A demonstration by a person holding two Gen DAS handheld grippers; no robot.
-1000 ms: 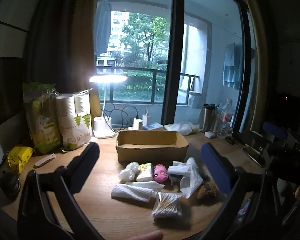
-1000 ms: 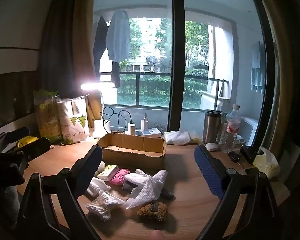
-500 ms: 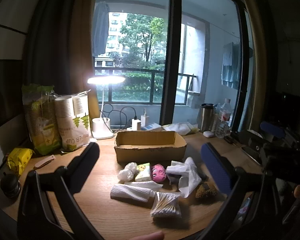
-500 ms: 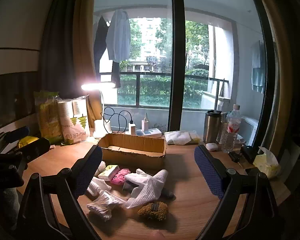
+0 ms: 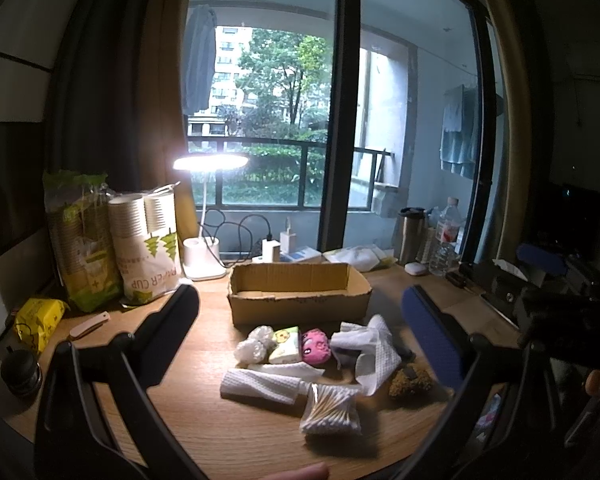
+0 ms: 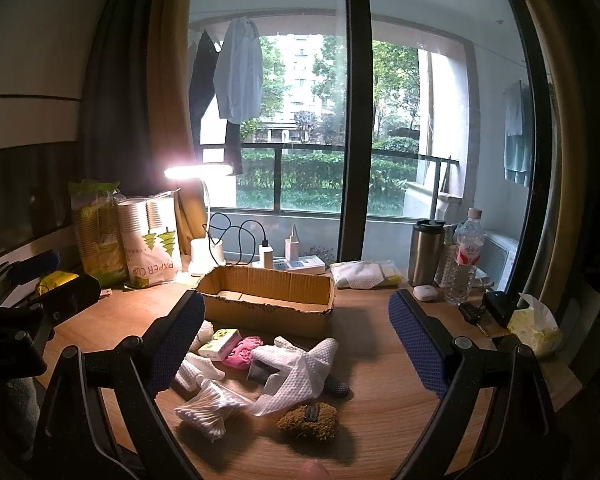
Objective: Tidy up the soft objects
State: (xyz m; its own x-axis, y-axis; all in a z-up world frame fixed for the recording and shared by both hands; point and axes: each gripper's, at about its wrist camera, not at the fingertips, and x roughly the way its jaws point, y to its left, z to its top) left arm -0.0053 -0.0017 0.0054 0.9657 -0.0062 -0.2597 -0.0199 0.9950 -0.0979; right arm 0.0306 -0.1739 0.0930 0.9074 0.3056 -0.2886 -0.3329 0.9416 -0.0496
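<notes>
A pile of soft things lies on the wooden table in front of an open cardboard box: a pink plush, a crumpled white cloth, a rolled white towel, a bag of cotton swabs, a brown fuzzy pouch and a small tissue pack. My left gripper and right gripper are both open and empty, held above and short of the pile.
A lit desk lamp, bags of paper cups, a power strip, a steel tumbler and a water bottle stand along the back. A yellow tissue pack lies at the right edge.
Both views have shifted only slightly; the grippers stay open and the pile has not moved.
</notes>
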